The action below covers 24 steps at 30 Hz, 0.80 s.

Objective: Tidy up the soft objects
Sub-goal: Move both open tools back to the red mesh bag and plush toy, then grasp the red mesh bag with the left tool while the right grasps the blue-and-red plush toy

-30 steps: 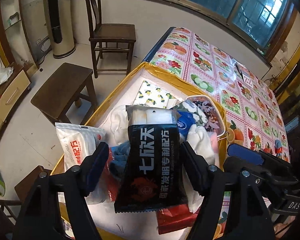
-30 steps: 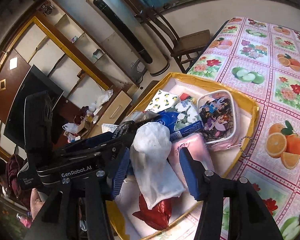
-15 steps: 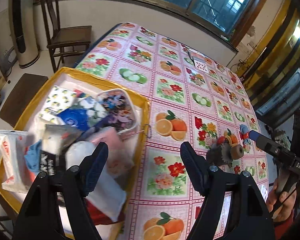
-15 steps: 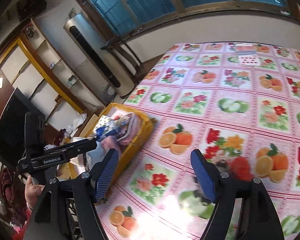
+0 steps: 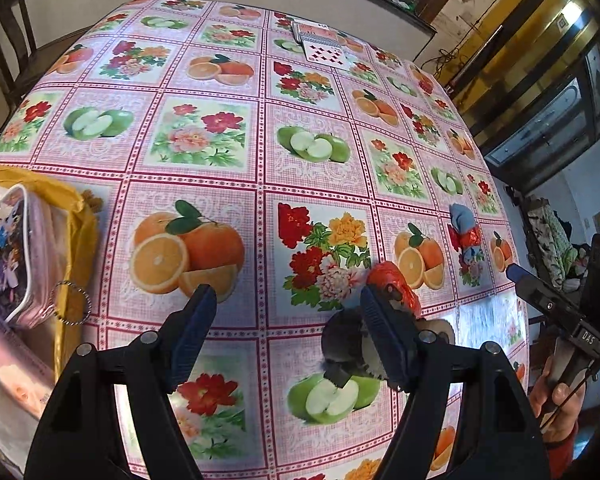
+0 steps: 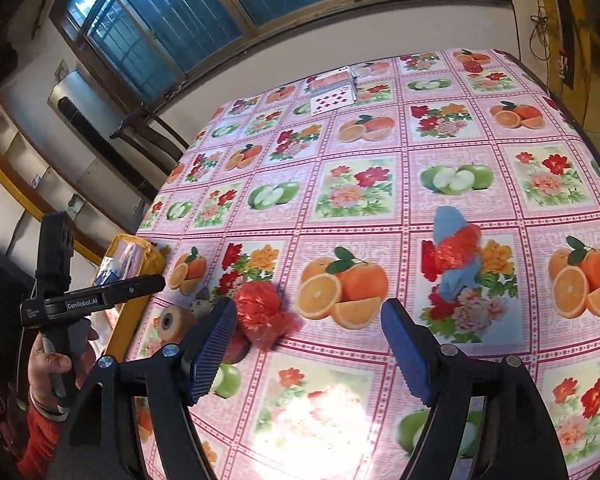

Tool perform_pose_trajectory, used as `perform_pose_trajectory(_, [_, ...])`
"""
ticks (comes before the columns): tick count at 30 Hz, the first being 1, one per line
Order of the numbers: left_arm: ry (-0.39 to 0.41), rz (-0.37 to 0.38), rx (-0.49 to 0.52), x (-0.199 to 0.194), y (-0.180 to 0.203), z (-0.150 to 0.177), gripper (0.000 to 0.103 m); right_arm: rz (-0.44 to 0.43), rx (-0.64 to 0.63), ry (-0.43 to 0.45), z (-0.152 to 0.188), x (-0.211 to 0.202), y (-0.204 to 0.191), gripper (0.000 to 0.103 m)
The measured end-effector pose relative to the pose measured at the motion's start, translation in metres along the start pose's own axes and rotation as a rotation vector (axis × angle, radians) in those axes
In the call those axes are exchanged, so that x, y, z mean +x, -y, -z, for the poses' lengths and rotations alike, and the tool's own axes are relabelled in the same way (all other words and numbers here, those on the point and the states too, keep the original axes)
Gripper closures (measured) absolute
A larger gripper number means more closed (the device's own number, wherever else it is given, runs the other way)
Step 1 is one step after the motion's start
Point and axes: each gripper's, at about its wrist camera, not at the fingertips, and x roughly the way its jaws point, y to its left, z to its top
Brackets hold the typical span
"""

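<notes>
Fruit-and-flower oilcloth (image 5: 228, 148) covers the table, with a yellow bin (image 5: 78, 216) of soft things at its left edge. Both tongs hover empty over the cloth with jaws spread wide: the left gripper (image 5: 286, 300) has a crumpled red plastic bag (image 5: 392, 282) just behind its right finger, and the right gripper (image 6: 308, 316) has that same bag touching its left finger. Farther from the bin lies a blue cloth wrapped with red plastic (image 6: 454, 252), well apart from both tongs.

- The left gripper (image 5: 286, 322) has its fingers spread wide apart, with nothing between them, held above the tabletop (image 5: 220, 152).
- The right gripper (image 6: 308, 338) is likewise spread wide and carries nothing.
- A hand (image 6: 54, 364) grips the left gripper's handle; another hand (image 5: 558, 404) grips the right one's.
</notes>
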Motion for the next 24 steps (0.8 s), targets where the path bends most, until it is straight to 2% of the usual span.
perform_pose_trajectory(4, [-0.017, 0.004, -0.032, 0.014, -0.001, -0.008, 0.029, 0.01, -0.071, -0.061, 0.003, 0.021, -0.007, 0.025])
perform_pose_trajectory(10, [-0.032, -0.005, -0.061, 0.019, -0.013, -0.008, 0.029, 0.081, -0.259, -0.152, 0.002, 0.071, -0.049, 0.026])
perform_pose_trajectory(14, [-0.041, -0.009, -0.08, 0.02, -0.025, -0.007, 0.029, 0.134, -0.358, -0.191, 0.011, 0.085, -0.062, 0.026])
perform_pose_trajectory(21, [-0.064, 0.001, -0.087, 0.034, -0.027, -0.013, 0.029, 0.141, -0.387, -0.261, 0.016, 0.103, -0.062, 0.025])
perform_pose_trajectory(24, [-0.077, -0.005, -0.086, 0.04, -0.026, -0.015, 0.029, 0.194, -0.377, -0.219, 0.006, 0.118, -0.064, 0.019])
